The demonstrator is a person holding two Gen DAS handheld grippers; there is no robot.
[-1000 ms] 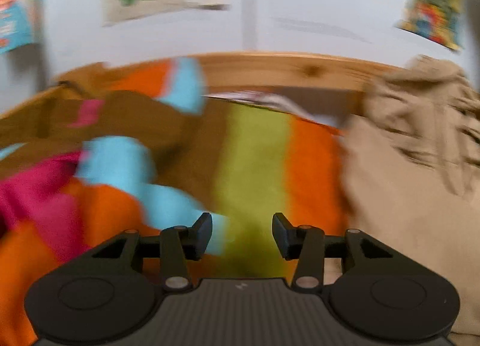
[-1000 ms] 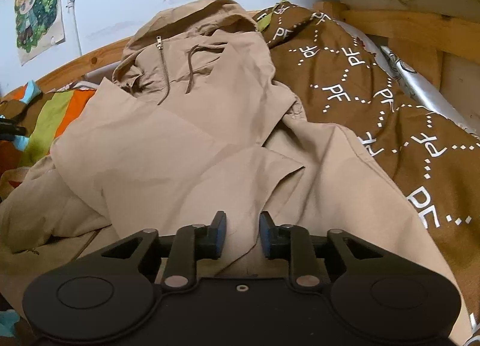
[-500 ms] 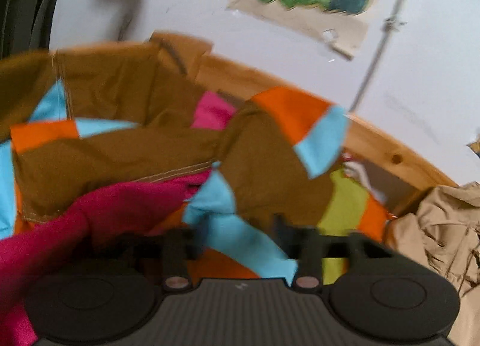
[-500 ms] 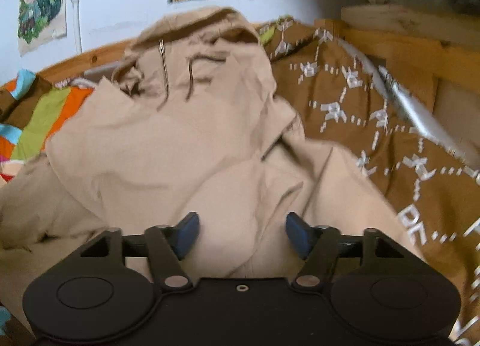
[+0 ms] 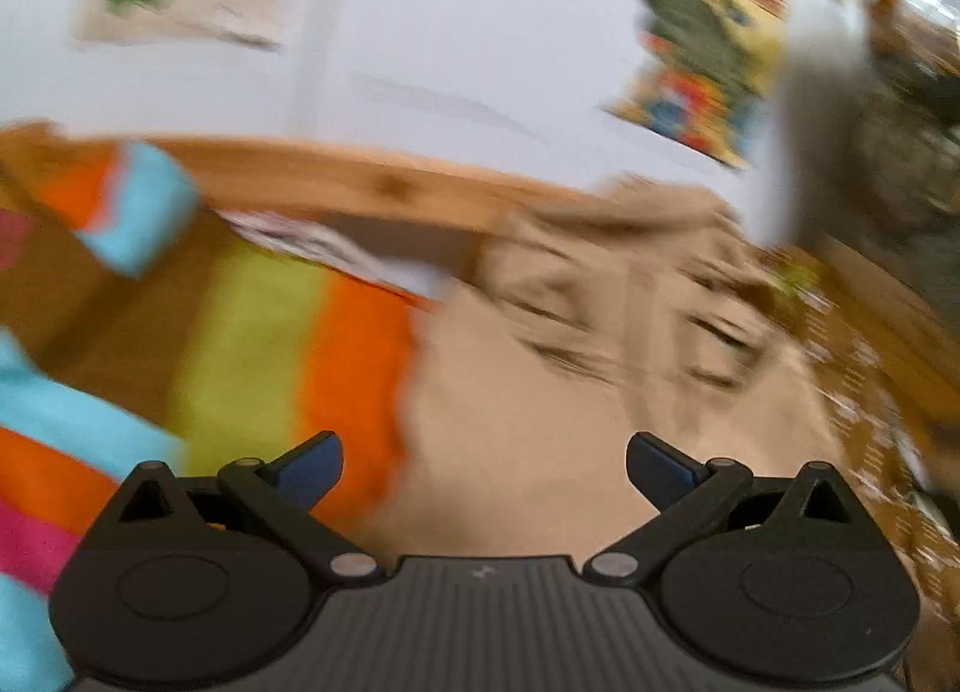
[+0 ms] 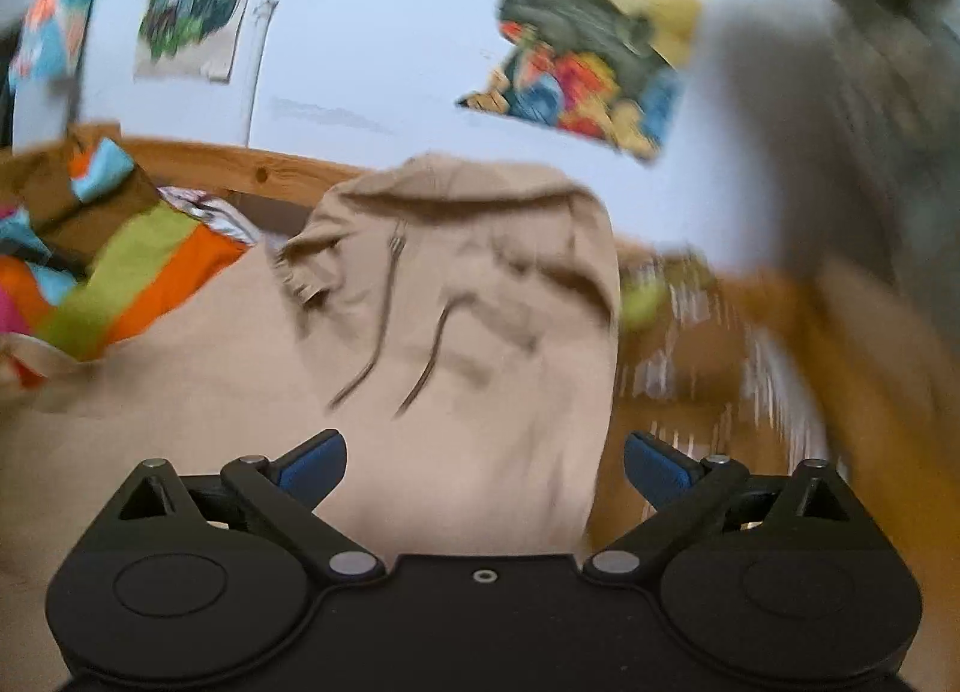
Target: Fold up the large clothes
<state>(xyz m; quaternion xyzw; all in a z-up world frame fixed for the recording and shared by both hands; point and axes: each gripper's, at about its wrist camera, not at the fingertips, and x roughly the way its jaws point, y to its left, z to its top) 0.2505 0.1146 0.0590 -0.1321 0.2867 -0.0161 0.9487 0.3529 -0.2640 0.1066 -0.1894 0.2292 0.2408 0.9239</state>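
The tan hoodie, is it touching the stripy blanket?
Touching. In the right wrist view the tan hoodie lies over the stripy blanket's edge, no gap.

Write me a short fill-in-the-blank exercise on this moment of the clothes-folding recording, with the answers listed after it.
1. The jaws of the left gripper and the right gripper both stand wide ____.
2. The hooded jacket spread in front of the right gripper is ____ in colour.
3. Behind the bedding runs a ____ bed rail against the white wall.
4. To the left of the jacket lies a cloth with a lime green stripe next to an ____ one.

Answers: open; beige; wooden; orange
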